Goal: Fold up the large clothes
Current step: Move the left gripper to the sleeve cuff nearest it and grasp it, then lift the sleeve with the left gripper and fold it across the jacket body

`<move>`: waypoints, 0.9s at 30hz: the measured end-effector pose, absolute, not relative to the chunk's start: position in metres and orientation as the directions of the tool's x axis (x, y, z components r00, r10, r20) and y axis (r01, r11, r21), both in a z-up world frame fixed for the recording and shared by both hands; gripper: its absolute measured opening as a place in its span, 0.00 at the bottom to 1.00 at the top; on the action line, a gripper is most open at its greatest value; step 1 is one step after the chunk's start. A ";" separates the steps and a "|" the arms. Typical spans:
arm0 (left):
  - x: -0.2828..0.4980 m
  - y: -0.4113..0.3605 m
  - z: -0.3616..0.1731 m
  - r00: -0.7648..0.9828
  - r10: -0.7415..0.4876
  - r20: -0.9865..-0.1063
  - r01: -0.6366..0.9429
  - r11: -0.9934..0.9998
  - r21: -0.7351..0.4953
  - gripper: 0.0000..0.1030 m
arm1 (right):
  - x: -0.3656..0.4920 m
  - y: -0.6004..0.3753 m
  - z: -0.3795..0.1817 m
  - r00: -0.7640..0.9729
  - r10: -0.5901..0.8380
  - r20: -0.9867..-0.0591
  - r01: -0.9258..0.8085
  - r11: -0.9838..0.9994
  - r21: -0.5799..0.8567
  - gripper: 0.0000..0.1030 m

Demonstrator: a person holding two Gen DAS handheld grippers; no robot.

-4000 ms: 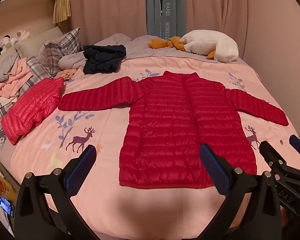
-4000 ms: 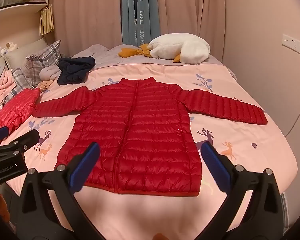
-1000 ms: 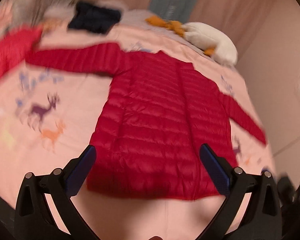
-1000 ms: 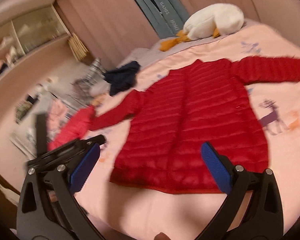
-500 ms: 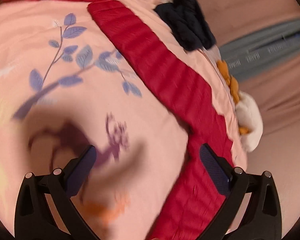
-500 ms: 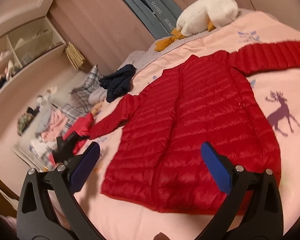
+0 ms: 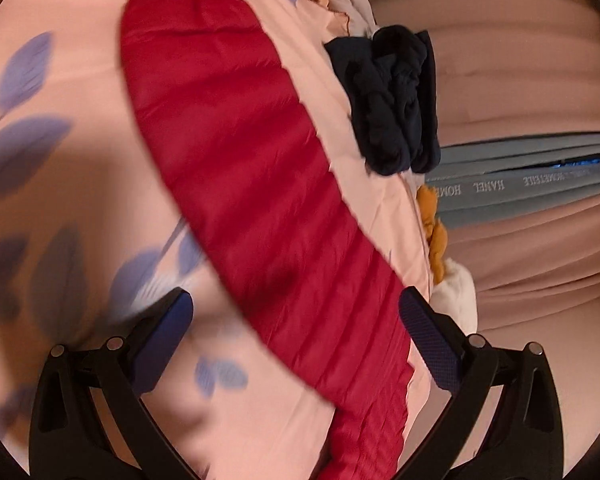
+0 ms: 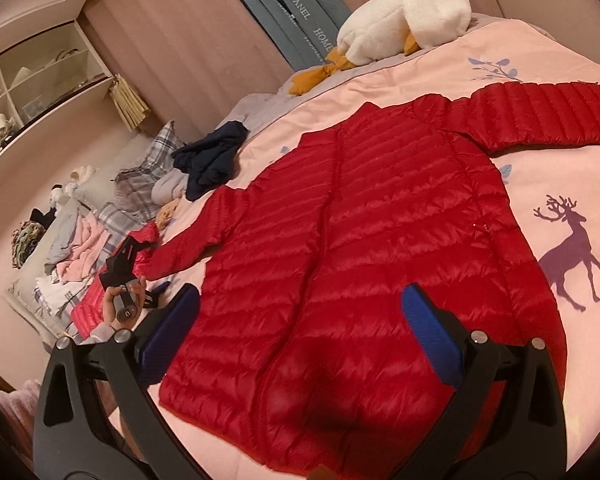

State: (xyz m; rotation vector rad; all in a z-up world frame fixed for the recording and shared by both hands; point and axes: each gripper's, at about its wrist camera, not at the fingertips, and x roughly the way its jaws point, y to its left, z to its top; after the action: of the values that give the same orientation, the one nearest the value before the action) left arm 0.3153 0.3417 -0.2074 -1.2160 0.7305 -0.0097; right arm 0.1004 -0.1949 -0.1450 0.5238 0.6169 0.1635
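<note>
Red puffer jacket [image 8: 364,248] lay flat, front up, on the pink bedspread [image 8: 540,184], both sleeves stretched out to the sides. Left gripper [image 7: 296,312] hung close over the jacket's left sleeve [image 7: 236,152], fingers [image 7: 428,336] spread wide, nothing between them; the sleeve ran diagonally through the gap, one finger over the bedspread's leaf print, the other near the sleeve's far edge (contact not readable, view motion-blurred). In the right wrist view the left gripper [image 8: 124,268] showed small, held in the person's hand [image 8: 118,306] right at the cuff end of that sleeve. Right gripper [image 8: 300,312] hovered above the jacket's lower body, fingers [image 8: 428,328] also released and empty; the hem lay between and below them, with a dark shadow on the quilting near the bottom.

Bedspread was pink with purple deer [image 8: 572,252] and blue leaf sprigs. A folded brighter red jacket [image 8: 96,300] sat just past the left cuff. A dark navy garment [image 8: 212,156] lay bunched near the left shoulder, apart from the jacket. White goose plush [image 8: 404,20] with orange feet rested at the far edge of the bed. Plaid pillows [image 8: 140,176] and a heap of pink and white clothes [image 8: 76,248] lined the side. Pink curtains behind, grey-blue lettered panel [image 8: 296,12] between them, wall shelf [image 8: 32,92] at the upper left.
</note>
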 end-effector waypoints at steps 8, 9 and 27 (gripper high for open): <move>0.340 0.362 -0.209 0.833 -0.306 -0.462 -0.376 0.299 -0.877 0.99 | 0.117 -0.192 -0.154 0.794 0.293 -0.533 0.014 0.867 0.497 0.98; 0.340 0.364 -0.208 0.839 -0.295 -0.458 -0.377 0.293 -0.879 0.99 | 0.117 -0.191 -0.154 0.793 0.289 -0.536 0.014 0.871 0.491 0.98; 0.340 0.367 -0.214 0.781 -0.193 -0.594 -0.488 0.404 -0.774 0.03 | 0.114 -0.199 -0.156 0.793 0.221 -0.568 0.072 0.892 0.447 0.98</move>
State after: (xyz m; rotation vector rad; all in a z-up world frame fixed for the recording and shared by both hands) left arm 0.3404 0.3673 -0.2143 -1.1635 0.6858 0.2056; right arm 0.1138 -0.1990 -0.1564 0.4716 0.6562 0.0832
